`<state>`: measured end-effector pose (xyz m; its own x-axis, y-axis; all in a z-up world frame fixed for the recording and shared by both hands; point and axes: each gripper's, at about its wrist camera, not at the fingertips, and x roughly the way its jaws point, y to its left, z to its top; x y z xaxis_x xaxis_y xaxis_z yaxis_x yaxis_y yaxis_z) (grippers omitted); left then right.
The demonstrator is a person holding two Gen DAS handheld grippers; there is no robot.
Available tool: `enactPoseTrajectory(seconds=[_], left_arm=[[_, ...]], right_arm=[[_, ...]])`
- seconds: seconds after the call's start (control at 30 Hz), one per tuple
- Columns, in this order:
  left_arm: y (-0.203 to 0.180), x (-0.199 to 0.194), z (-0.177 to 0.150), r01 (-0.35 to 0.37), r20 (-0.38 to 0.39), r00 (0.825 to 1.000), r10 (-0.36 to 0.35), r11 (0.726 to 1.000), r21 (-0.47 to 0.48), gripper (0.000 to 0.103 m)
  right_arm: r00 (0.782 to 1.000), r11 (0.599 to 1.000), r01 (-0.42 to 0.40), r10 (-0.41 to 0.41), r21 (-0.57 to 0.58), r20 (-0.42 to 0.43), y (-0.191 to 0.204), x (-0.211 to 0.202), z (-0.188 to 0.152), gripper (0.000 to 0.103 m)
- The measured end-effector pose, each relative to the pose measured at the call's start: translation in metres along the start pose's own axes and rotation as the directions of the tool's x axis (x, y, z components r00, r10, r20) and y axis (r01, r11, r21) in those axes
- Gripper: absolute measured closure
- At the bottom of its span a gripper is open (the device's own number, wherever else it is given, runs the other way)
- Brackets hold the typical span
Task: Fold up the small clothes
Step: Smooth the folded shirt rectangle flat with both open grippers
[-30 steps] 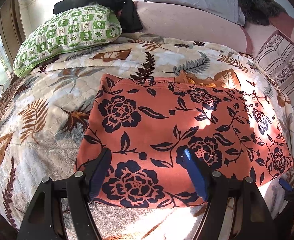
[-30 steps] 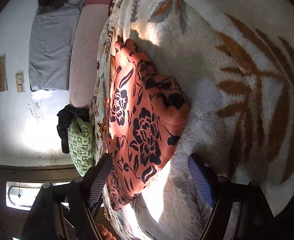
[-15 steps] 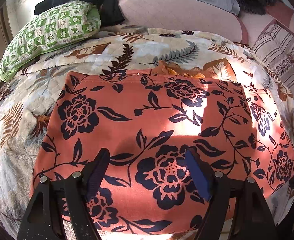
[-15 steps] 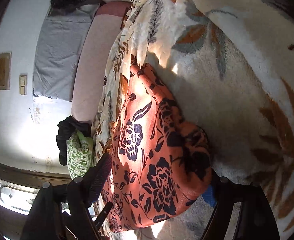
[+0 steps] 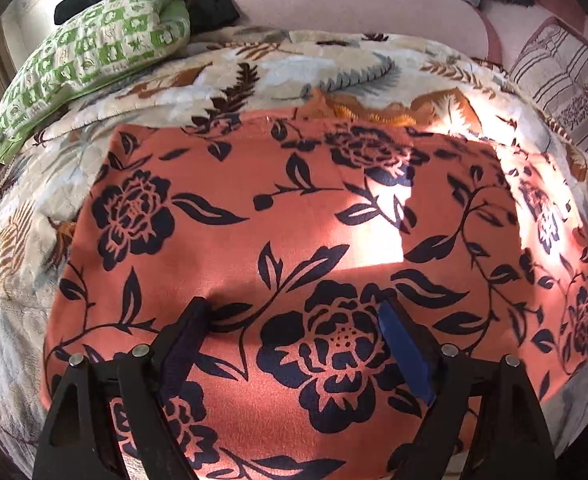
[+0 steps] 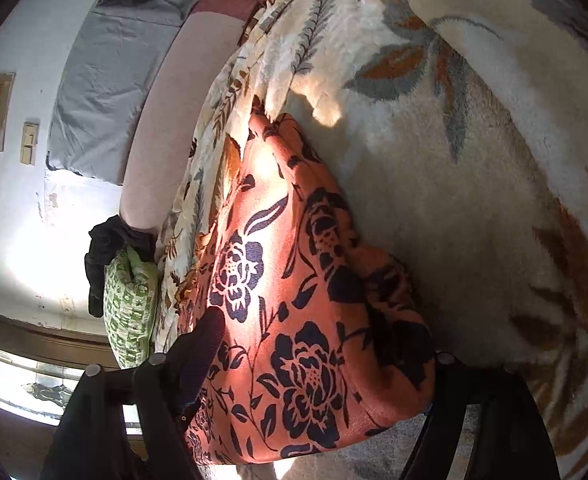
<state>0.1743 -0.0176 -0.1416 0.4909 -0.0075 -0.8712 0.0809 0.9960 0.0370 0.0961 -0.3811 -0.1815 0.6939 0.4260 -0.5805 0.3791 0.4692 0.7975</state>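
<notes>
Both grippers' fingers (image 5: pixel 198 332) straddling orange garment (image 5: pixel 294 216)

Both my wrist views are sharp at centre, with strong fisheye bending and black vignette at the rims. Left view: hard sunlight lands as a bright patch on the orange floral cloth (image 5: pixel 278 240) just above centre and toward 3 o'clock, washing out the print there; slight smear around 1 o'clock. Right view: the wall (image 6: pixel 26 248) at 9 o'clock is blown out (window glare below it), while the blanket (image 6: pixel 474 208) at 3 o'clock lies in soft shadow.
</notes>
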Motion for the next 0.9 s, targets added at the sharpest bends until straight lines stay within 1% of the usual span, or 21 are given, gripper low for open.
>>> enactPoseTrajectory(seconds=[0.03,0.13,0.2,0.27,0.3,0.33,0.4,0.5,0.57,0.6,0.63,0.7,0.73,0.77,0.8,0.83,0.87,0.9], left_arm=[[-0.002,0.000,-0.002,-0.015,0.024,1.000,0.014,1.000,0.018,0.011],[0.000,0.000,0.001,-0.003,0.005,1.000,0.003,1.000,0.001,0.011],[0.001,0.000,0.002,0.003,0.001,1.000,-0.003,1.000,0.006,0.011],[0.001,-0.001,0.002,0.006,0.005,1.000,-0.006,1.000,0.009,0.011],[0.001,-0.001,0.002,0.007,0.006,1.000,-0.007,1.000,0.010,0.010],[0.001,-0.001,0.002,0.007,0.006,1.000,-0.007,1.000,0.011,0.010],[0.002,-0.001,0.002,0.010,0.004,1.000,-0.010,1.000,0.014,0.010],[0.002,-0.001,0.002,0.014,0.004,1.000,-0.014,1.000,0.015,0.010],[0.001,-0.001,0.001,0.012,0.009,1.000,-0.012,1.000,0.019,0.010],[0.001,-0.001,0.001,0.012,0.012,1.000,-0.013,1.000,0.023,0.010],[0.001,-0.001,0.000,0.013,0.015,1.000,-0.014,1.000,0.027,0.010],[0.001,0.000,0.000,0.010,0.016,1.000,-0.011,1.000,0.029,0.009],[0.000,0.000,0.001,0.005,0.015,1.000,-0.005,1.000,0.029,0.009],[-0.001,0.000,0.002,-0.001,0.011,1.000,0.001,1.000,0.030,0.009],[-0.001,-0.001,0.003,-0.006,0.005,1.000,0.006,1.000,0.031,0.009],[-0.001,-0.004,0.004,-0.005,0.001,1.000,0.005,0.999,0.031,0.009],[0.000,-0.009,0.005,-0.001,0.005,1.000,0.000,1.000,0.030,0.009],[0.003,-0.016,0.005,0.001,0.021,1.000,-0.002,1.000,0.024,0.009]], right_arm=[[1.000,1.000,-0.003,0.003,-0.005,0.004,-0.001,0.000,0.000,0.022],[1.000,1.000,0.008,-0.008,-0.003,-0.009,0.001,0.002,0.002,0.022],[1.000,1.000,0.020,-0.020,-0.009,-0.014,0.003,0.003,0.004,0.024],[0.999,0.998,0.051,-0.052,-0.032,-0.016,0.005,0.004,0.003,0.033],[0.998,0.998,0.061,-0.061,-0.032,-0.016,0.004,0.005,0.003,0.035],[0.998,0.998,0.065,-0.065,-0.027,-0.014,0.004,0.005,0.003,0.040],[0.998,0.997,0.069,-0.069,-0.020,-0.013,0.000,0.005,0.002,0.044],[0.995,0.994,0.096,-0.097,-0.043,-0.022,-0.001,0.004,0.002,0.059],[0.991,0.989,0.126,-0.129,-0.075,-0.029,0.000,0.004,0.004,0.089],[0.990,0.984,0.139,-0.142,-0.108,-0.017,0.005,0.001,0.003,0.090],[0.985,0.971,0.169,-0.170,-0.171,0.015,0.016,-0.003,-0.001,0.091],[0.969,0.910,0.247,-0.227,-0.333,0.097,0.047,-0.011,-0.015,0.092],[0.961,0.881,0.275,-0.249,-0.386,0.118,0.056,-0.011,-0.020,0.092],[0.956,0.870,0.293,-0.268,-0.396,0.119,0.055,-0.008,-0.022,0.092],[0.956,0.883,0.292,-0.280,-0.368,0.087,0.044,-0.001,-0.018,0.092],[0.962,0.914,0.265,-0.271,-0.307,0.024,0.028,0.007,-0.012,0.088],[0.976,0.952,0.207,-0.216,-0.225,-0.015,0.013,0.008,-0.007,0.087],[0.987,0.975,0.154,-0.159,-0.163,-0.022,0.003,0.003,-0.003,0.087]])
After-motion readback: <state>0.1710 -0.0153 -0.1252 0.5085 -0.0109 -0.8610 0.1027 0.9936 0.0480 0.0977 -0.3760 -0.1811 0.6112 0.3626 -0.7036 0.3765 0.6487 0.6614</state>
